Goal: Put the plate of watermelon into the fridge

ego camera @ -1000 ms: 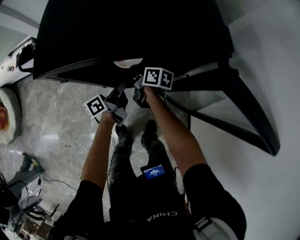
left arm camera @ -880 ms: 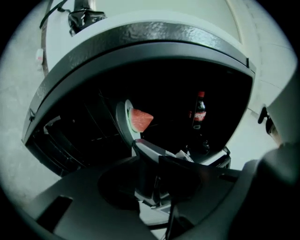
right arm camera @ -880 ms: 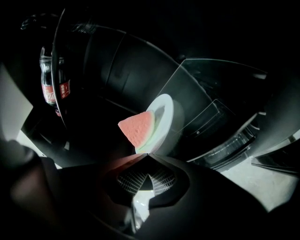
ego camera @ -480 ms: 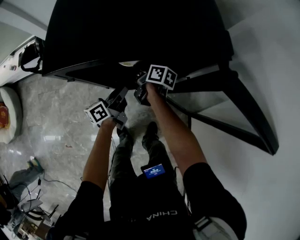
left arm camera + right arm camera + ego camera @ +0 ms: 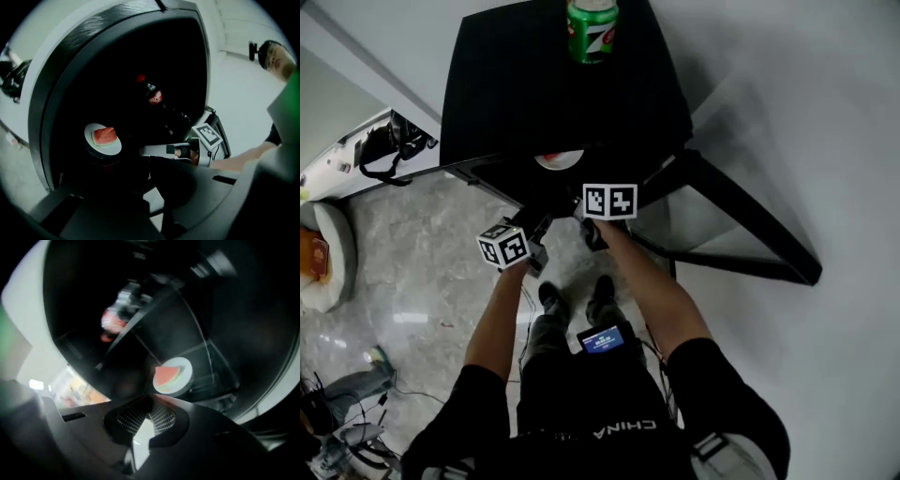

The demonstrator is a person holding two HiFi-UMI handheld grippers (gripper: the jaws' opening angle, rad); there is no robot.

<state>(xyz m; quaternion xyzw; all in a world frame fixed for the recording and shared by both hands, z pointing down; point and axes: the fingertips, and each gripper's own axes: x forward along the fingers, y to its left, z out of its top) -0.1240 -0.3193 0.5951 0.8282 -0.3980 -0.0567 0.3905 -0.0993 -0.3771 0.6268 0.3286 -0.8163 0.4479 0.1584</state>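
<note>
Both grippers are closed and hold nothing: the left gripper (image 5: 152,161) has just been closing its jaws, which now meet with nothing between them, and the right gripper (image 5: 151,401) has its meshed pads (image 5: 161,419) pressed tip to tip on empty air. From the head view, the two tools sit side by side just in front of the open black fridge (image 5: 562,94), each with its marker cube facing up, the left one a little nearer the person than the right. The white plate (image 5: 111,146) rests on a shelf inside the dark fridge, apart from both sets of jaws, with a red watermelon slice (image 5: 104,136) lying on it, green rind along one edge. The right gripper view shows that same plate just beyond the closed tips, set on what looks like a clear shelf. Deeper in the fridge, above the plate, a dark bottle (image 5: 152,93) with a red cap and red label lies tilted. The fridge door (image 5: 741,225) stands swung wide to the right. A green can (image 5: 592,28) stands upright on the fridge top. Pale marbled floor (image 5: 422,272) spreads out on the left.
</note>
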